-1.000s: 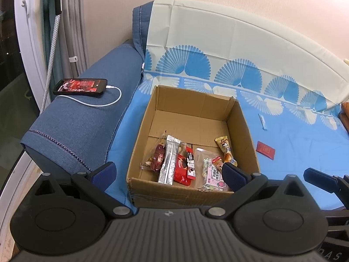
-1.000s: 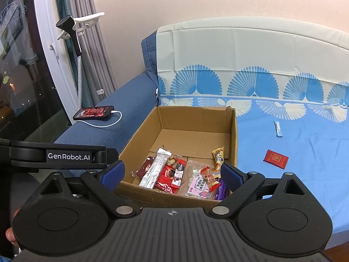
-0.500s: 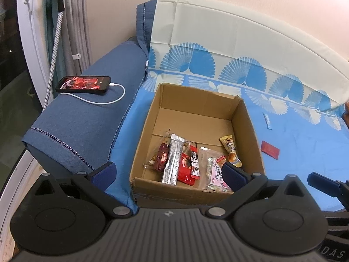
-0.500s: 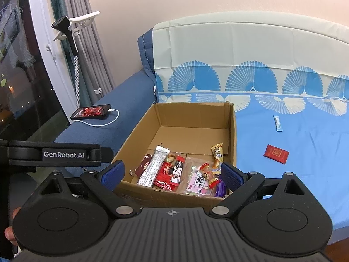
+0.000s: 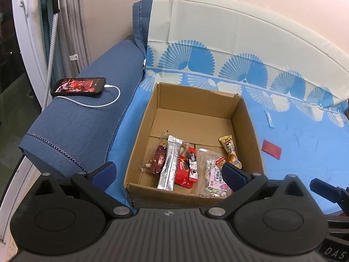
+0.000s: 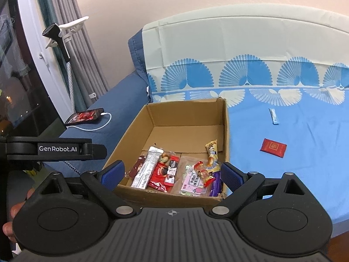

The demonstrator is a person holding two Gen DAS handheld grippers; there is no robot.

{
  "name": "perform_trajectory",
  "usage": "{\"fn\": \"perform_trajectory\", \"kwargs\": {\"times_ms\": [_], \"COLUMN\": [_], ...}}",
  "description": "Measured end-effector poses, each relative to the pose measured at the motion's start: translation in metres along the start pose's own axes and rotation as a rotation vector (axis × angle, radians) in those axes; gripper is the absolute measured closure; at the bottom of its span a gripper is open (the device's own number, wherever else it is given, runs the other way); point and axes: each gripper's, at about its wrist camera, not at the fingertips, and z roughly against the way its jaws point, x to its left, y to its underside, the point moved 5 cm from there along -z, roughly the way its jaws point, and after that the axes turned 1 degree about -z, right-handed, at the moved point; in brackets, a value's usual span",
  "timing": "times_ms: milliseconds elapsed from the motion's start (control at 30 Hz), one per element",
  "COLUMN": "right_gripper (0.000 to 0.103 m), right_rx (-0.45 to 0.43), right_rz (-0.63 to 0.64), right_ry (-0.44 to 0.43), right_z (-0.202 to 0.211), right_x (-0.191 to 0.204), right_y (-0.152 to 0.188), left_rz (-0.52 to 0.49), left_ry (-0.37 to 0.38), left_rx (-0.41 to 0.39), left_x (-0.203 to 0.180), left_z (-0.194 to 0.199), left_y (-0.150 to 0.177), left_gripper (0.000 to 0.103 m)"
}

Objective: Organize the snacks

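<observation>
At the far left, a smartphone (image 5: 79, 86) with a lit red screen lies on the dark blue sofa armrest (image 5: 87, 118), a white charging cable (image 5: 102, 103) looping from its right end. A phone-holder stand (image 6: 59, 37) rises beside the grey curtains (image 6: 85, 52) behind the armrest.

Right of the armrest, an open cardboard box (image 5: 250, 131) sits on the blue fan-patterned sofa cover (image 5: 305, 152). Its snacks are bunched against the near wall, with the far half of the floor bare. From left to right they are a dark red nut packet (image 5: 157, 160), a long silver sachet (image 5: 171, 162) lying over it, a red coffee packet (image 5: 182, 171), a slim red-and-black stick (image 5: 193, 163), a clear bag with a pink label (image 5: 214, 174) and a yellow wrapped bar (image 5: 229, 150) along the right wall. The right wrist view also shows a small red candy (image 6: 201, 171) on the pink-labelled bag and a purple wrapper (image 6: 216, 184) in the near right corner.

The left gripper (image 5: 169, 173) hovers over the near edge of the box, its blue fingers (image 5: 104, 172) spread wide and holding nothing. The right gripper (image 6: 172, 173) hangs just beside it, fingers (image 6: 231, 174) likewise spread and empty.

Further right, outside the box, a flat red packet (image 6: 273, 147) lies on the cover, and beyond it a thin light-blue stick sachet (image 6: 273, 116).
</observation>
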Motion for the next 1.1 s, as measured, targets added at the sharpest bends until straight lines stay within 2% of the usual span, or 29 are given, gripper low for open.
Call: {"fn": "perform_trajectory", "kwargs": {"times_ms": [367,500,667,833,1000,1100], "right_gripper": [0.008,0.008,0.004,0.004,0.004,0.005], "right_rx": [-0.010,-0.024,-0.039,-0.004,0.156,0.244], "right_rz": [-0.062,-0.071,-0.085,0.018,0.104,0.137], "right_ry": [0.034,0.082,0.187,0.337,0.383,0.359], "right_z": [-0.006,-0.009,-0.021,-0.075,-0.163,-0.211], "right_x": [-0.034,-0.058,-0.116,-0.190,-0.249,-0.265], "right_y": [-0.007,-0.014,-0.027,-0.028,-0.017,-0.012], "left_rz": [-0.018,-0.013,-0.007,0.008,0.025,0.027], "left_ry": [-0.013,-0.010,-0.039,-0.054,-0.067,-0.080], "left_rx": [0.021,0.045,0.065,0.100,0.148,0.179], "left_x": [-0.014,-0.018,-0.021,-0.025,-0.031,-0.034], "left_z": [-0.015,-0.025,-0.042,-0.059,-0.077,-0.088], "left_y": [-0.011,-0.018,-0.032,-0.049,-0.057,-0.056], "left_gripper": [0.000,0.000,0.000,0.000,0.000,0.000]}}
